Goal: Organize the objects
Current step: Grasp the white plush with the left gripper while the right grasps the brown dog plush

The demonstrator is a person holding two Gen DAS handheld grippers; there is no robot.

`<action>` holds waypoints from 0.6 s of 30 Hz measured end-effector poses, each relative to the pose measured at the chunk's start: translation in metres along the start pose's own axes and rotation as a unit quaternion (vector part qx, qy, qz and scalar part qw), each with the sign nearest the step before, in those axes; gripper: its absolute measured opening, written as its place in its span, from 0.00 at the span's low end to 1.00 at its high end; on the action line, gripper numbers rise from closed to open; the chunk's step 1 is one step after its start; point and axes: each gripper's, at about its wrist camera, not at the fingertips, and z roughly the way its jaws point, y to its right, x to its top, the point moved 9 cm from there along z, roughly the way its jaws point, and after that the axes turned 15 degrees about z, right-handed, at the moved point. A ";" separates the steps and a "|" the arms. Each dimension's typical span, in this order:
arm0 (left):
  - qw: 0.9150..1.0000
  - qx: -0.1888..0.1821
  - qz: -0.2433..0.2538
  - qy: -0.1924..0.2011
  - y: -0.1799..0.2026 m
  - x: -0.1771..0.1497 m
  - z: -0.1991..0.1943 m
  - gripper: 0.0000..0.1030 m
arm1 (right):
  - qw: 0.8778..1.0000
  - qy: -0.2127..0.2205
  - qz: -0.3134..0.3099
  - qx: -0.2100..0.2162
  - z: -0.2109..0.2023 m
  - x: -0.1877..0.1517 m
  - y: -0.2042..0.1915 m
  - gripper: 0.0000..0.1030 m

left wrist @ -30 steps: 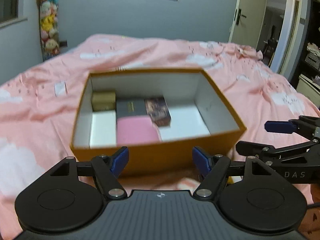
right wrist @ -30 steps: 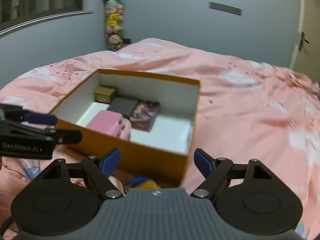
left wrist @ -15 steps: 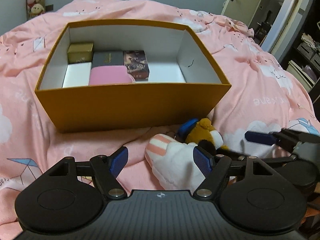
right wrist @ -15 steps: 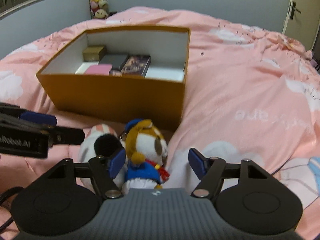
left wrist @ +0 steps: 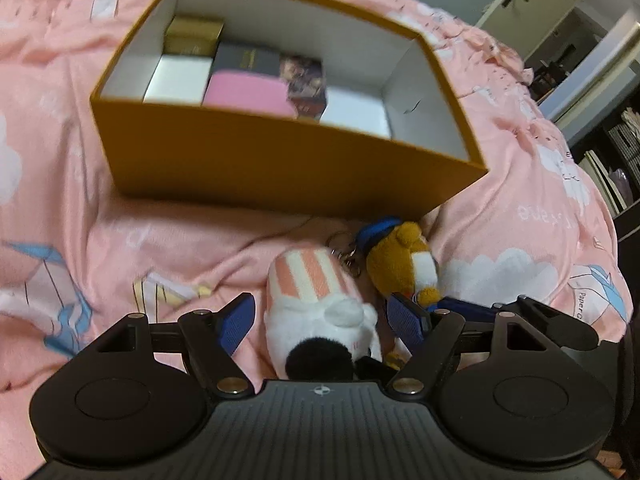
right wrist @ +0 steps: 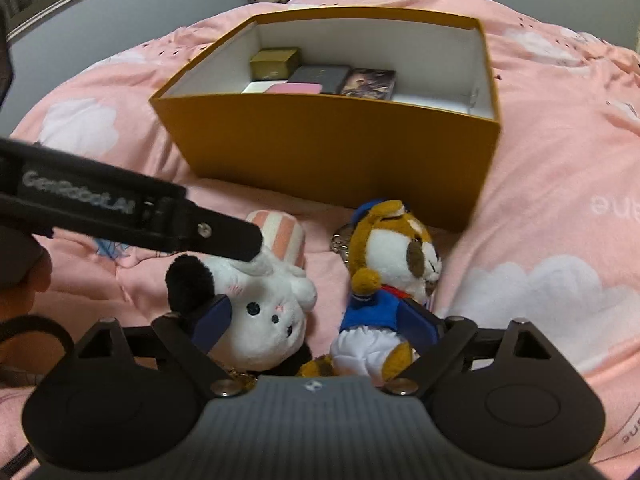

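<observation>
A white bunny plush (left wrist: 320,312) with a pink-striped hat lies on the pink bedding in front of the orange box (left wrist: 280,160). My left gripper (left wrist: 320,318) is open and straddles the bunny, pads apart from it. Beside the bunny lies a brown dog plush (right wrist: 392,264) in a blue outfit, with a keyring. My right gripper (right wrist: 316,320) has its jaws opening. The bunny's head (right wrist: 264,304) and the dog's body both lie between them, neither one pressed. One left finger (right wrist: 224,236) crosses the right wrist view and reaches the bunny's hat.
The orange box (right wrist: 328,148) holds a gold box (right wrist: 274,62), a black box, a pink item and a picture-covered box; its right part shows bare white floor. A hand (right wrist: 24,276) is at the left edge. A doorway and shelves (left wrist: 600,140) stand beyond the bed.
Both grippers have sunk and tilted down toward the two plush toys, which now sit between the fingers. The right jaws stand wider than half a second ago.
</observation>
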 end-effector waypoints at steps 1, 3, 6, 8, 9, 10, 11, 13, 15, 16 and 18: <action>1.000 -0.001 -0.009 -0.010 -0.002 -0.003 0.003 0.86 | 1.000 0.001 -0.001 -0.002 -0.001 0.000 0.000 0.88; 0.999 -0.007 -0.025 -0.027 -0.004 -0.008 0.007 0.86 | 1.000 0.007 -0.001 -0.007 -0.003 0.001 0.001 0.87; 0.998 -0.030 -0.044 -0.038 -0.004 -0.011 0.011 0.86 | 1.000 0.013 0.002 -0.016 -0.007 0.004 0.006 0.86; 0.997 -0.038 -0.055 -0.043 -0.005 -0.011 0.013 0.86 | 1.000 0.012 0.005 -0.019 -0.007 0.005 0.008 0.84; 0.996 -0.038 -0.062 -0.045 -0.006 -0.011 0.014 0.86 | 1.000 0.012 0.004 -0.019 -0.007 0.005 0.009 0.82; 0.996 -0.036 -0.068 -0.048 -0.007 -0.012 0.016 0.86 | 1.000 0.011 0.004 -0.018 -0.007 0.004 0.009 0.81; 0.995 -0.035 -0.073 -0.051 -0.008 -0.013 0.017 0.85 | 1.000 0.010 0.002 -0.018 -0.008 0.004 0.009 0.80; 0.995 -0.032 -0.077 -0.059 -0.009 -0.014 0.020 0.83 | 1.000 0.009 -0.002 -0.020 -0.007 0.004 0.009 0.78; 0.995 -0.029 -0.074 -0.061 -0.008 -0.014 0.020 0.82 | 1.000 0.005 -0.002 -0.025 -0.006 0.003 0.011 0.77; 0.995 -0.027 -0.072 -0.063 -0.008 -0.014 0.021 0.81 | 1.000 0.004 -0.001 -0.027 -0.005 0.004 0.012 0.76; 0.995 -0.029 -0.061 -0.077 -0.006 -0.018 0.022 0.81 | 0.999 0.006 0.003 -0.034 -0.004 0.005 0.016 0.72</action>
